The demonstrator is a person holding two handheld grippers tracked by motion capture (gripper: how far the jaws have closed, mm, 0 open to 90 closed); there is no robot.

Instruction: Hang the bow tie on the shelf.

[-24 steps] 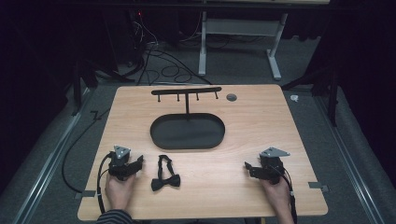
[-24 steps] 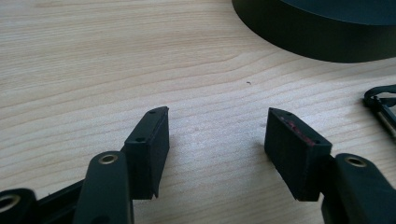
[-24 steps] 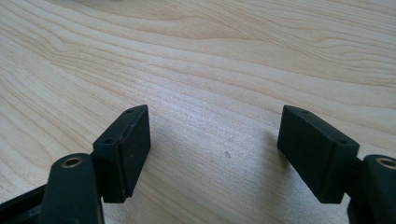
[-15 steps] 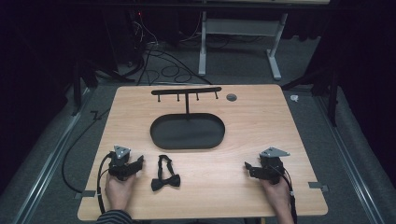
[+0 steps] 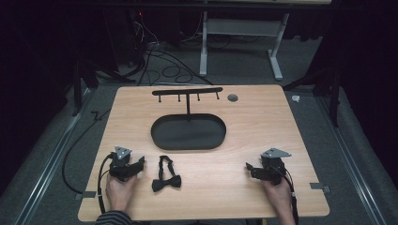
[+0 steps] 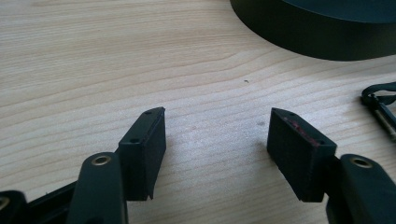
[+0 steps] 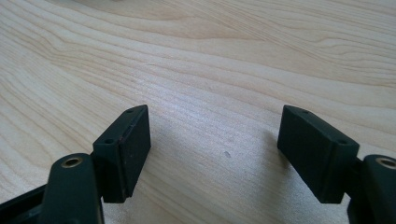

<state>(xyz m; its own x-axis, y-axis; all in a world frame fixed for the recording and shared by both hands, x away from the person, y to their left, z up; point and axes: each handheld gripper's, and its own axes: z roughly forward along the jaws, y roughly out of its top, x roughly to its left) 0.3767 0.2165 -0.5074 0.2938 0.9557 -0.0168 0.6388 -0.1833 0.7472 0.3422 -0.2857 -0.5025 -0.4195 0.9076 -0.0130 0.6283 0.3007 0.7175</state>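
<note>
Resting low on the table (image 5: 244, 117), both grippers sit where the two earlier high views had them, so nothing has changed in the last moment; the work looks not yet begun.

In the lower left of the high view, the left gripper (image 5: 140, 164) lies under the person's left hand (image 5: 119, 190), jaws spread apart and holding nothing. Its own view confirms this: two black pads (image 6: 144, 151) stand well apart over bare wood. Just beside it, toward the lower middle of the frame, lies the black bow tie (image 5: 166, 179) with its strap looped away from the person. The strap's end shows at the right edge of the left gripper view (image 6: 380, 100). The tie is near the left gripper but not touching it.

In the lower right of the high view, the right gripper (image 5: 250, 168) is held by the right hand (image 5: 278, 194), also released, with only wood grain between its pads (image 7: 125, 149) in its own view. It is well apart from the tie.

Farther up, at the middle of the frame, stands the black oval tray (image 5: 162, 136), with a post rising from its far side to a bar of hooks (image 5: 187, 91). A small round grey disc (image 5: 233, 97) sits in the tabletop beyond.

Judging from this layout, the left gripper is best placed to pick up the tie, and the hooks look a likely destination.
</note>
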